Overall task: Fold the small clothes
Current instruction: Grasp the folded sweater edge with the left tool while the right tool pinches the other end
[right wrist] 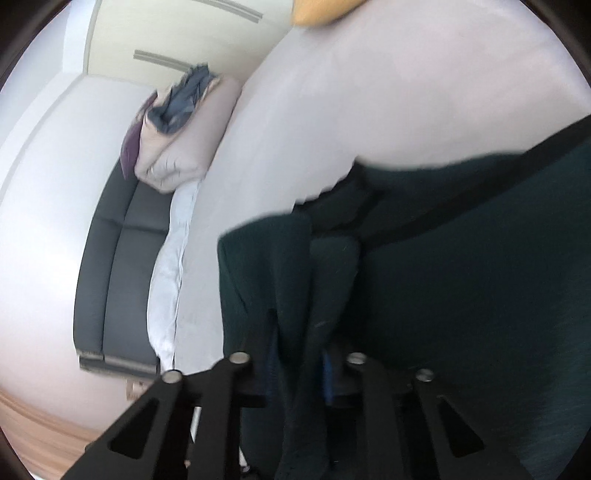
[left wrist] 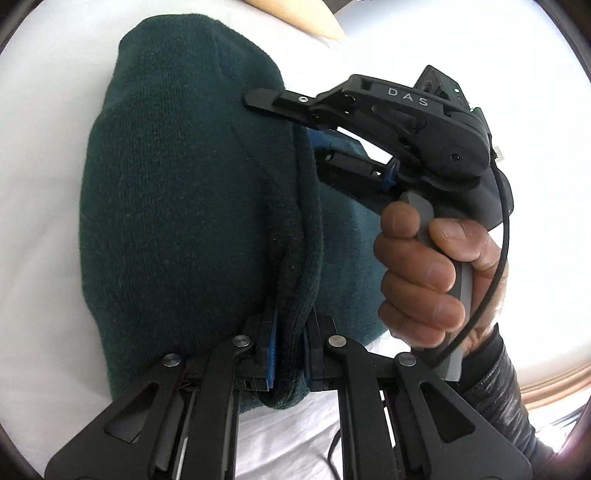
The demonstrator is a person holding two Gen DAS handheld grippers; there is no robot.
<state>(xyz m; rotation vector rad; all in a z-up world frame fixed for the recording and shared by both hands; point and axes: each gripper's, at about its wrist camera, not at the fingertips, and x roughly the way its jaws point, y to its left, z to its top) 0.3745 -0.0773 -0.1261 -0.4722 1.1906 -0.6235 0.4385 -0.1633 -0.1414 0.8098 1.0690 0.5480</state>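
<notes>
A dark green knit garment (left wrist: 192, 206) lies partly folded over on a white bed sheet (left wrist: 44, 147). My left gripper (left wrist: 290, 354) is shut on the garment's thick folded edge at the near side. My right gripper (left wrist: 295, 125) shows in the left wrist view, held by a hand (left wrist: 424, 273), with its fingers clamped on the same edge farther away. In the right wrist view the right gripper (right wrist: 299, 373) is shut on bunched green cloth (right wrist: 461, 295), which hangs blurred in front of the camera.
A yellow-tan pillow corner (left wrist: 299, 18) lies at the bed's far end. In the right wrist view a grey sofa (right wrist: 118, 266) stands beside the bed with a pile of cushions and clothes (right wrist: 177, 125) on it. Wooden floor (right wrist: 40, 435) shows below.
</notes>
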